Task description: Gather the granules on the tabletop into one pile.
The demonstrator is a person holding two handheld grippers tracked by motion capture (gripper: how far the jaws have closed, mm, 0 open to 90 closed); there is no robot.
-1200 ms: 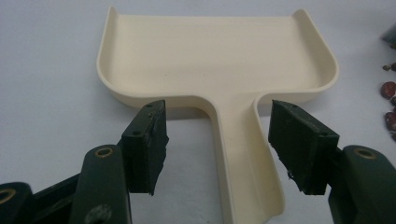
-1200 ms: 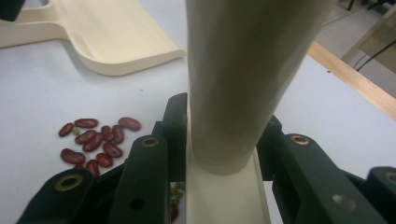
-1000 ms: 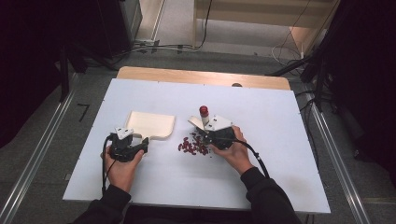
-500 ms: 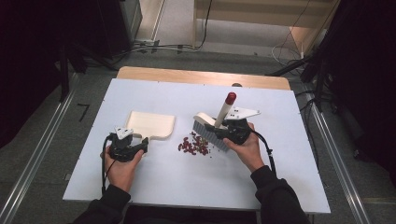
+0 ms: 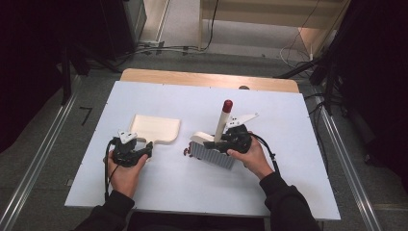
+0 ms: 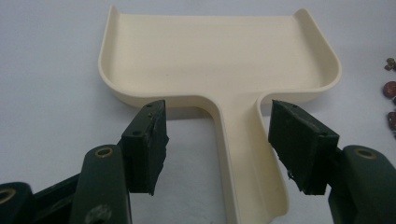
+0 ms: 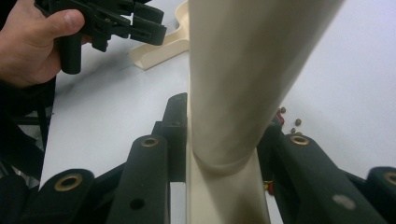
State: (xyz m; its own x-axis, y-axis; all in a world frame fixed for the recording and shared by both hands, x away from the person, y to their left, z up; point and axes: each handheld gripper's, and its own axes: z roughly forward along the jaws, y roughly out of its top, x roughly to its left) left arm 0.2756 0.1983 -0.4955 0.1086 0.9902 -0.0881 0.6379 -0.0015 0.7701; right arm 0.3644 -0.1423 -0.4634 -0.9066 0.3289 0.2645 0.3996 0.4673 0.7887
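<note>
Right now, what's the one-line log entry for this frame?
left gripper: open, astride dustpan handle | right gripper: shut on brush | brush: bristles on table, over debris

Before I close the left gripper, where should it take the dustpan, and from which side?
Grip the dustpan by its flat handle, coming in low from the person's side along the handle's length. The left gripper already has its open jaws straddling the handle, which is narrow; the tray ahead looks too wide.
</note>
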